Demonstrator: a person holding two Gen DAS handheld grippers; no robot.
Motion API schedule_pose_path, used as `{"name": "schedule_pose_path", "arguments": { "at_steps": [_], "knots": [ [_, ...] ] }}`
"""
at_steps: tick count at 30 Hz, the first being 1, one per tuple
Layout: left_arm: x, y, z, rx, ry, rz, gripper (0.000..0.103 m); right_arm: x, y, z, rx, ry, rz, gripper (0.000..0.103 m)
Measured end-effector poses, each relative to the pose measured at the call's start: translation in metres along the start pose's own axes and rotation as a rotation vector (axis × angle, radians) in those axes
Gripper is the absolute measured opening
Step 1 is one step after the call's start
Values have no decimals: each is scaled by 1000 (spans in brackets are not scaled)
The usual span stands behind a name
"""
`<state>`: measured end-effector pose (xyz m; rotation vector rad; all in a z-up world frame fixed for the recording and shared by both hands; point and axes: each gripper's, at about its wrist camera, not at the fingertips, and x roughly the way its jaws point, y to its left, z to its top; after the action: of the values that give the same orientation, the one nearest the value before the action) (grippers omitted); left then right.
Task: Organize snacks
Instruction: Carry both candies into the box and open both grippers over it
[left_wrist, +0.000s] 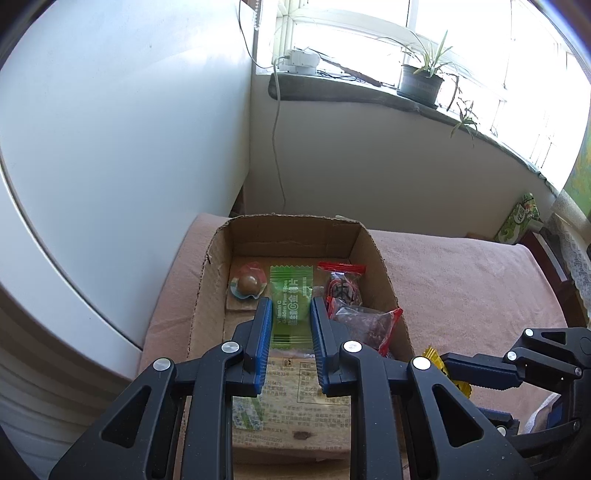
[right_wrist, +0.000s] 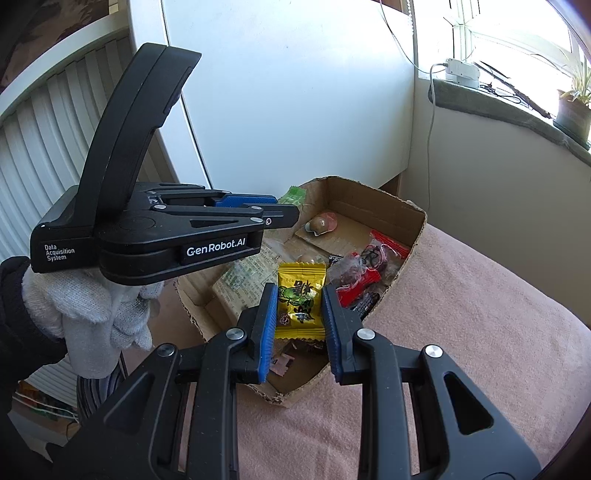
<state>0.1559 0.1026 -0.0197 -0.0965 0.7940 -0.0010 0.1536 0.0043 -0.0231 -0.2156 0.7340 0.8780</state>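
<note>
**Two Wrapped Snacks Held Over an Open Carton**

Above a cardboard box (left_wrist: 373, 254) on a pink-covered surface (left_wrist: 461, 280), two hand-held grippers each carry a wrapped snack. At lower centre of the left wrist view, the left gripper (left_wrist: 291, 308) has its jaws closed on a green packet (left_wrist: 290, 295), the blue pads pressing its two long edges. At centre of the right wrist view, the right gripper (right_wrist: 300, 295) clamps a yellow packet (right_wrist: 301, 295) the same way, its jaws narrowed to the width of the wrapper.

Inside the box, seen from the left wrist, a round brown sweet in a clear wrapper (left_wrist: 248, 283) lies at the far left of the floor, and two red-edged packets (left_wrist: 347, 284) lie at the right, against the wall. A flat pack printed with small text (left_wrist: 291, 406) covers the near part of the floor (partly hidden by the gripper's frame).

At the left of the right wrist view, the left gripper's black body shows side-on, gripped from below by a hand in a white knitted glove (right_wrist: 92, 314). A windowsill at the upper right of the left wrist view carries a potted plant (left_wrist: 421, 79) and a white power adapter (left_wrist: 299, 61) with a cable hanging down the wall.
</note>
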Motion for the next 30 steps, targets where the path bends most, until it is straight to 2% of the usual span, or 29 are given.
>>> {"name": "schedule_pose_path", "arguments": {
  "at_steps": [13,23,27,30],
  "knots": [
    [18,12,7,-2,11,6,19,25,-5,4,20,31,7,25],
    [20,16,8,-12,18,6,21,31,6,0,-28,40,1,26],
    [18,16,9,-13,11,15,26,27,7,0,-30,28,-5,39],
    [15,16,9,-11,7,18,26,24,4,0,-25,18,-5,40]
  ]
}}
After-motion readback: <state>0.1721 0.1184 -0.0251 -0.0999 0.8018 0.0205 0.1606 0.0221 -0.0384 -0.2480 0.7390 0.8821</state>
